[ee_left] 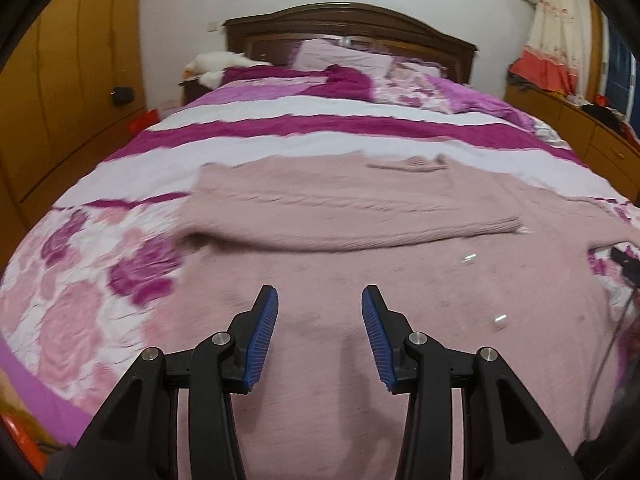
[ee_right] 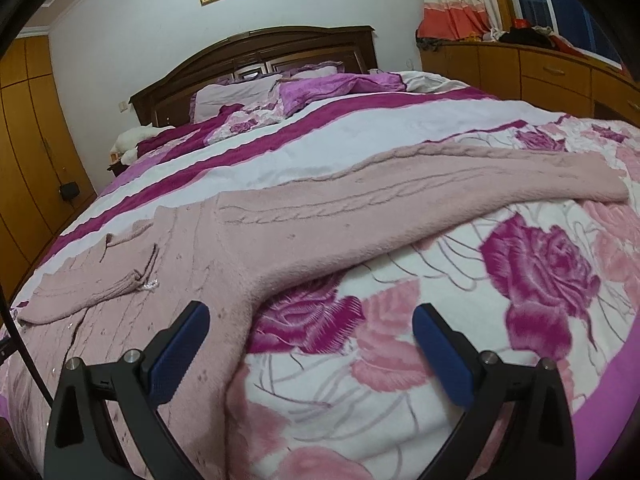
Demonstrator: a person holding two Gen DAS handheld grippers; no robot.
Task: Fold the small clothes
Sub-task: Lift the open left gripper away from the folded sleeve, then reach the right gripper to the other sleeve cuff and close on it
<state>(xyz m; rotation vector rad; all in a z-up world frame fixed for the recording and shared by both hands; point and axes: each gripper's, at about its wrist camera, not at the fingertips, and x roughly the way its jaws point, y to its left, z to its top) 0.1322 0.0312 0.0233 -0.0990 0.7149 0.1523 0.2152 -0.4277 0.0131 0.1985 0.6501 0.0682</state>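
Observation:
A pale pink knit sweater [ee_left: 360, 280] lies flat on the bed. Its left sleeve [ee_left: 340, 232] is folded across the body. Its right sleeve [ee_right: 460, 184] stretches out flat to the right over the bedspread. My left gripper [ee_left: 320, 300] is open and empty, hovering over the sweater's lower body. My right gripper [ee_right: 311, 316] is open and empty, just above the sweater's right side edge [ee_right: 224, 340] and the bedspread. A tip of the right gripper [ee_left: 628, 264] shows at the right edge of the left wrist view.
The bed has a pink and magenta rose bedspread [ee_right: 440, 340], pillows [ee_left: 340, 56] and a dark wooden headboard [ee_left: 352, 20]. Wooden wardrobes [ee_left: 60, 100] stand to the left, a low cabinet [ee_right: 540, 68] with clothes to the right.

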